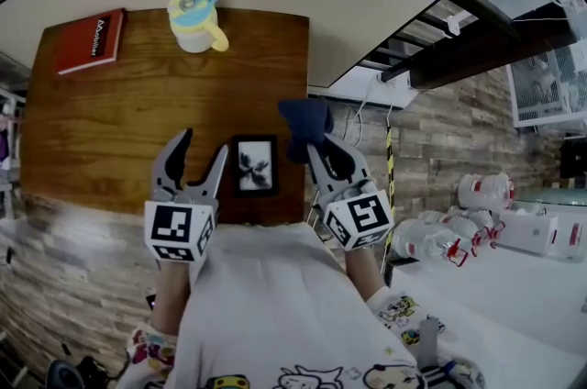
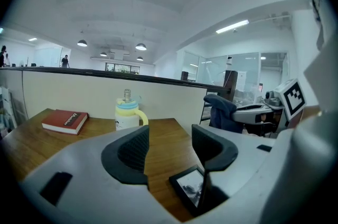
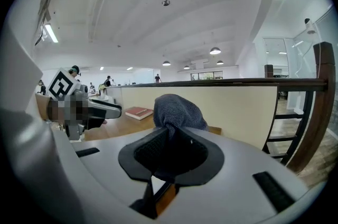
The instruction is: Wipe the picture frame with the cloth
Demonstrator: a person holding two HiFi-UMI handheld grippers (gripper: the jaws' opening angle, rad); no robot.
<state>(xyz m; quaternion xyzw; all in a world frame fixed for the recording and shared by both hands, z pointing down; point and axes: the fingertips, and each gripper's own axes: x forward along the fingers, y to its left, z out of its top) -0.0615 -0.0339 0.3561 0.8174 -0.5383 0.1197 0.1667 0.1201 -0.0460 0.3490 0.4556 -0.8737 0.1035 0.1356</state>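
Wood-grain table [image 1: 110, 130] fills our head view, backed by a cream partition. At its far left lies a red book [image 1: 92, 41]; we cannot read its white cover lettering. Right of it stands a yellow cup [image 1: 194, 20] with a blue lid. Nearer us, our left gripper [image 1: 204, 145] hovers with jaws apart, nothing between them. Just right of it the black picture frame [image 1: 254, 165] lies flat near the table's near edge. Our right gripper [image 1: 323, 154] is clamped on the dark blue cloth [image 1: 306, 126], bunched just beyond the frame's far right corner.
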